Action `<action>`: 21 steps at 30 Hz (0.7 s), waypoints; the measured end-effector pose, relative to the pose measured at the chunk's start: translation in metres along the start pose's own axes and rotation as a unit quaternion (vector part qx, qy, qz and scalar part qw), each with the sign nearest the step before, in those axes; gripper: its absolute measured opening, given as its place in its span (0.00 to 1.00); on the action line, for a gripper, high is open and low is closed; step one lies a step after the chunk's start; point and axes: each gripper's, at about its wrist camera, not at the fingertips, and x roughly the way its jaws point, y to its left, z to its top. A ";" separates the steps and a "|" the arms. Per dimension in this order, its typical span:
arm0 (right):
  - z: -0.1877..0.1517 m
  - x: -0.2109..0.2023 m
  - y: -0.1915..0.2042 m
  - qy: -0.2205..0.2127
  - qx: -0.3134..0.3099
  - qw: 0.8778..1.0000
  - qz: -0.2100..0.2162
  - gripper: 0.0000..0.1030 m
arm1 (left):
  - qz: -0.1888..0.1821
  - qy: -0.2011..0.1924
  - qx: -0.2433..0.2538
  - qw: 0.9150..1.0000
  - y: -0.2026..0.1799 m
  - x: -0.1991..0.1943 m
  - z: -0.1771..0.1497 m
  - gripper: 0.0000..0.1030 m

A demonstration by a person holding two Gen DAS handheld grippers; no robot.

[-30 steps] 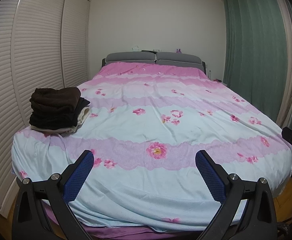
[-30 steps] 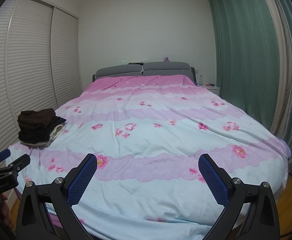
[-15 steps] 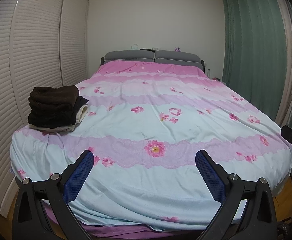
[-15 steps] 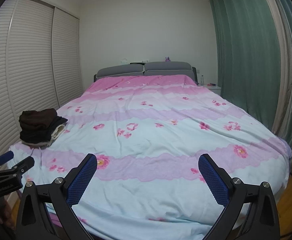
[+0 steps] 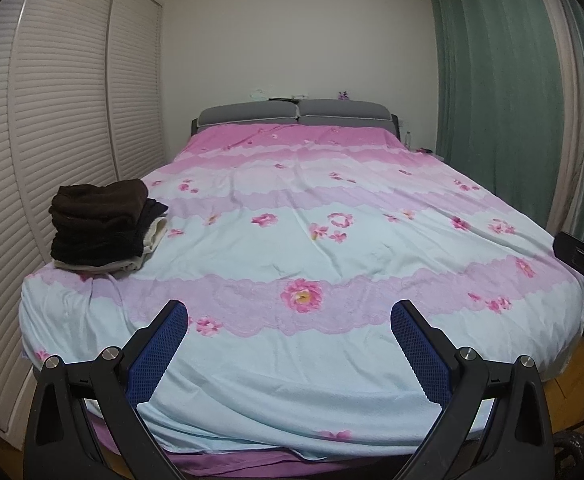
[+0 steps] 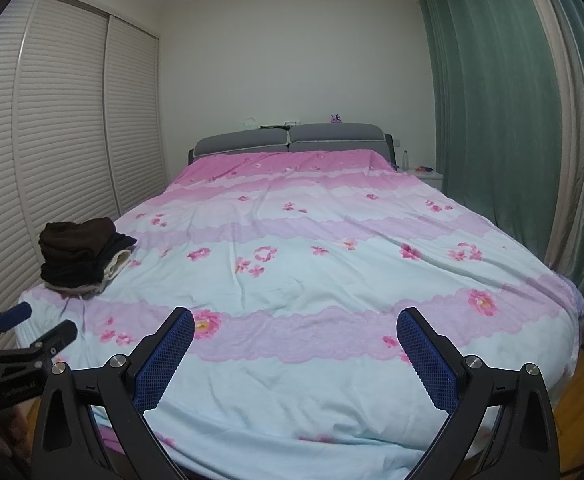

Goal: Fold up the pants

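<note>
Tongs, left and right, both spread, empty, above bed's foot edge.

Wide open bedspread, one pile at the near left corner

The bed offers a broad bare spread from its foot edge to the grey headboard; both grippers, the left gripper and the right gripper, hang with jaws spread wide over the foot edge, nothing between their fingers. The only thing on the surface is a stack of folded clothes near the left edge by the foot corner. The louvred wardrobe doors stand close along the left edge, and green curtains hang close along the right edge, narrowing both side passages.
</note>
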 end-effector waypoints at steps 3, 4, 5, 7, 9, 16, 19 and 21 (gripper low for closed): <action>0.000 0.000 0.001 0.000 0.000 1.000 0.000 0.99 | 0.005 -0.005 0.010 1.000 -0.004 -0.001 0.000 1.00; 0.000 0.000 0.001 0.001 0.000 1.000 0.000 0.99 | 0.003 -0.003 0.007 1.000 -0.003 -0.001 0.000 1.00; 0.000 0.000 0.001 0.001 0.001 1.000 0.000 0.99 | 0.001 -0.002 0.005 1.000 -0.003 0.000 0.000 1.00; 0.000 0.000 -0.001 0.001 0.001 1.000 0.001 0.99 | 0.001 0.000 0.001 1.000 -0.002 0.000 0.000 1.00; 0.000 0.000 0.000 0.001 0.000 1.000 0.000 0.99 | -0.001 0.002 -0.002 1.000 -0.001 0.001 -0.001 1.00; -0.002 0.000 0.004 0.001 0.001 1.000 0.000 0.99 | -0.005 0.004 -0.001 1.000 -0.001 0.002 0.000 1.00; -0.001 0.001 0.002 0.001 0.001 1.000 0.001 0.99 | -0.006 0.000 0.008 1.000 -0.003 0.001 -0.001 1.00; -0.002 0.000 0.003 0.001 0.001 1.000 0.000 0.99 | -0.002 -0.003 0.014 1.000 -0.007 0.000 -0.002 1.00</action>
